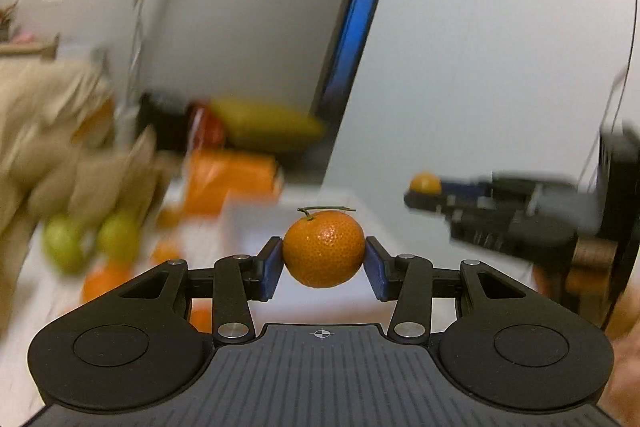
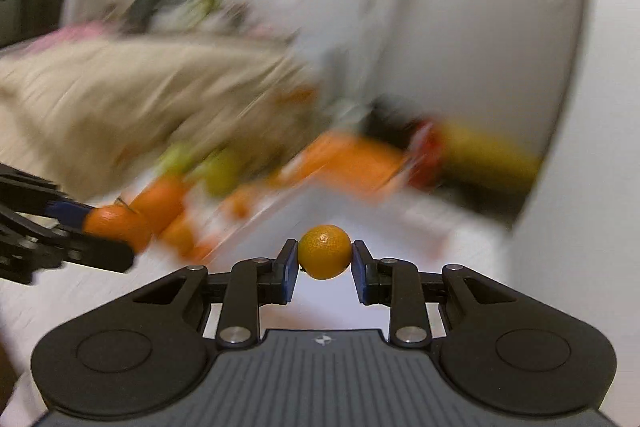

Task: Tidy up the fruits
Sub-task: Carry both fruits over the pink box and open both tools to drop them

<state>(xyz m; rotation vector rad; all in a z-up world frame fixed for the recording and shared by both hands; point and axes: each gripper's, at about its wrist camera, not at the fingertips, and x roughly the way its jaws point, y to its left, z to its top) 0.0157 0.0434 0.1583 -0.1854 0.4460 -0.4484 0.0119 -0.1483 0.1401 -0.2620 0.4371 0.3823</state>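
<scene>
Left gripper [image 1: 324, 261] clamps a mandarin [image 1: 323, 249] above the white table [image 1: 48, 291].

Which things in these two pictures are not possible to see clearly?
- Left wrist view: the pile of fruit and the beige bag are smeared by motion blur.
- Right wrist view: the same; the left gripper is cut off by the left edge.
- Both views: no destination for the fruit can be made out.

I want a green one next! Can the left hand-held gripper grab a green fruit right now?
Probably not yet. The left hand-held gripper is already clamped on a stemmed orange fruit, so its pads are full. The green fruits sit apart, by the tan bag.
</scene>
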